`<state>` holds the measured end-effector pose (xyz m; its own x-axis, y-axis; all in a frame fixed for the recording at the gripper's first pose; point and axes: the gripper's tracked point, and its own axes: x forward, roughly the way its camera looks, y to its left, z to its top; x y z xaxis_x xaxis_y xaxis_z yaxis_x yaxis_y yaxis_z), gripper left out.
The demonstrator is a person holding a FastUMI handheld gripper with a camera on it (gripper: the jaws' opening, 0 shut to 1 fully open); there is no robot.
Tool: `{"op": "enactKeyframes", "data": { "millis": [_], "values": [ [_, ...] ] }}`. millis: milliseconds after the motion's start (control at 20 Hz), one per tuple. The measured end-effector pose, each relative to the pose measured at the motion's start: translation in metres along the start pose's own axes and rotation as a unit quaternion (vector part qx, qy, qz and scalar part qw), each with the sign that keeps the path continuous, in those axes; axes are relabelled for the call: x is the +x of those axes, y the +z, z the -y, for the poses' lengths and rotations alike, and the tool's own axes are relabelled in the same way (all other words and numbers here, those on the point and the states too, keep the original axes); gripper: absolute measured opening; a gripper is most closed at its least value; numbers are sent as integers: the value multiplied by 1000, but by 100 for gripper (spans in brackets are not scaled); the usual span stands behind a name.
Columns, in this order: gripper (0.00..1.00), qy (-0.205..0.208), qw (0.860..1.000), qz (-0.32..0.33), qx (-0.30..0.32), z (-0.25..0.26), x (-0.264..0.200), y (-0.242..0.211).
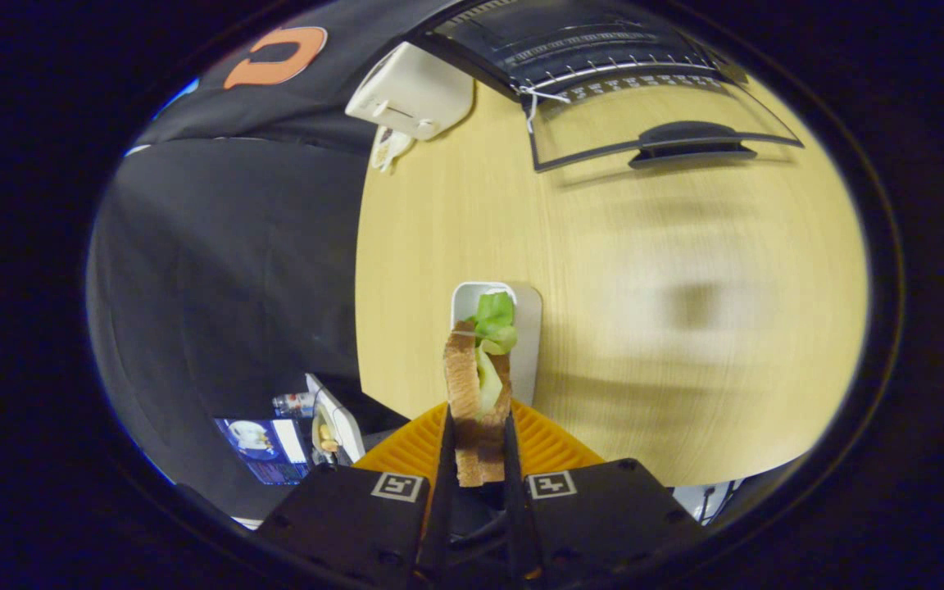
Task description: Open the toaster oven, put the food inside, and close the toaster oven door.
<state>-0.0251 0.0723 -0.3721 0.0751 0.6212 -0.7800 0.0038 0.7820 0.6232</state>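
1. While my gripper clamps a sandwich on edge, both fingers press its bread slices, the jaws nearly closed around it, lettuce poking out ahead of the tips.

2. Beyond the sandwich, a white tray lies on the wooden table, just past an orange ribbed mat that sits beneath my fingers. Whether the sandwich touches the tray I cannot tell; it looks lifted clear.

3. Far across the table, the oven stands with its glass door dropped open and flat, dark handle facing me, wire rack visible inside.

4. Beside the oven, a white appliance rests at the table's edge.

5. By my reading, opening is done and the food is in hand: I am at the carrying step, with oven and sandwich well apart.

6. Next, I judge, calls for a steady carry over the open door, sliding the sandwich onto the rack before letting go, keeping my grip firm so the filling does not slip; the door then wants lifting shut by its handle.
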Motion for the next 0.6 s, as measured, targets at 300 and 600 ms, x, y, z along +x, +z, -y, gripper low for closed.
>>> {"op": "enactKeyframes", "data": {
  "millis": [300,600],
  "values": [
    [30,76,994,83,-1,-45,-89,46],
    [30,85,960,260,64,-2,-152,135]
  ]
}}
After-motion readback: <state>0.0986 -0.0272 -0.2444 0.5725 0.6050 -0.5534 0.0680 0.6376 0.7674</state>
